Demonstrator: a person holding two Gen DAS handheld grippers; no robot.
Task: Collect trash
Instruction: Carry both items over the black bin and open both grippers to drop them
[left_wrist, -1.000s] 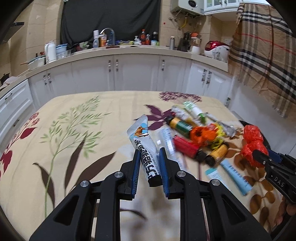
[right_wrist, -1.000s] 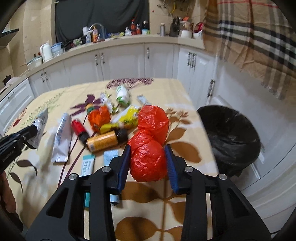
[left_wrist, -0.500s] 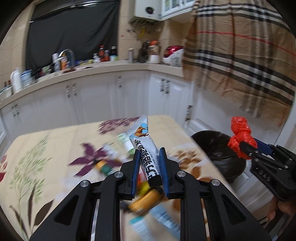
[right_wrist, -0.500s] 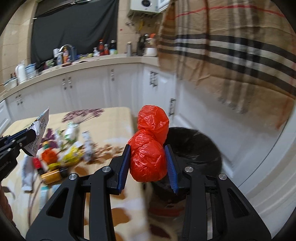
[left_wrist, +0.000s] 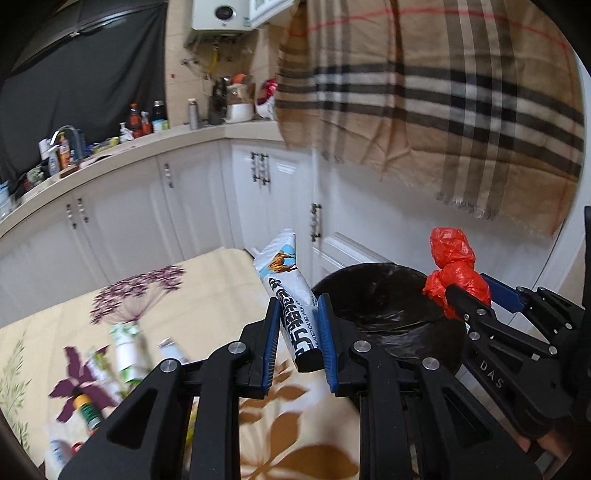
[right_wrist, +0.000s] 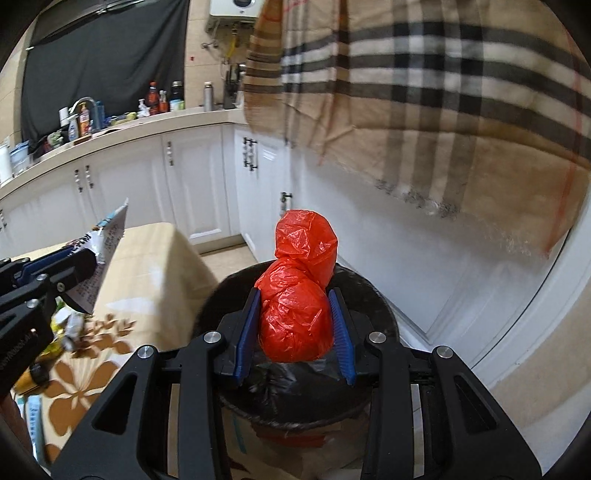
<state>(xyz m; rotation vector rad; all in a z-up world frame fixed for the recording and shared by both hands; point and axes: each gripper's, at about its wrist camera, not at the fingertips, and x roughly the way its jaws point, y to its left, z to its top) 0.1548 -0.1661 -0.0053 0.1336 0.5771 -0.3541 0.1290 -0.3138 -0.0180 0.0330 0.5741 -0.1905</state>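
My left gripper (left_wrist: 298, 314) is shut on a white and blue tube (left_wrist: 291, 299) and holds it above the table's right edge, close to the black-lined trash bin (left_wrist: 384, 306). My right gripper (right_wrist: 295, 314) is shut on a knotted red plastic bag (right_wrist: 299, 295) and holds it right over the open bin (right_wrist: 295, 391). The red bag (left_wrist: 456, 266) also shows in the left wrist view at the right, above the bin's far rim. The tube (right_wrist: 105, 243) shows at the left of the right wrist view.
A floral tablecloth (left_wrist: 207, 291) covers the table, with several bottles and tubes (left_wrist: 122, 350) lying at its left. White cabinets (right_wrist: 207, 177) run behind. A plaid cloth (right_wrist: 443, 92) hangs at the upper right.
Both grippers have swung right from over the table to the bin, each keeping its hold. The red bag went from beside the bin to directly over its opening.
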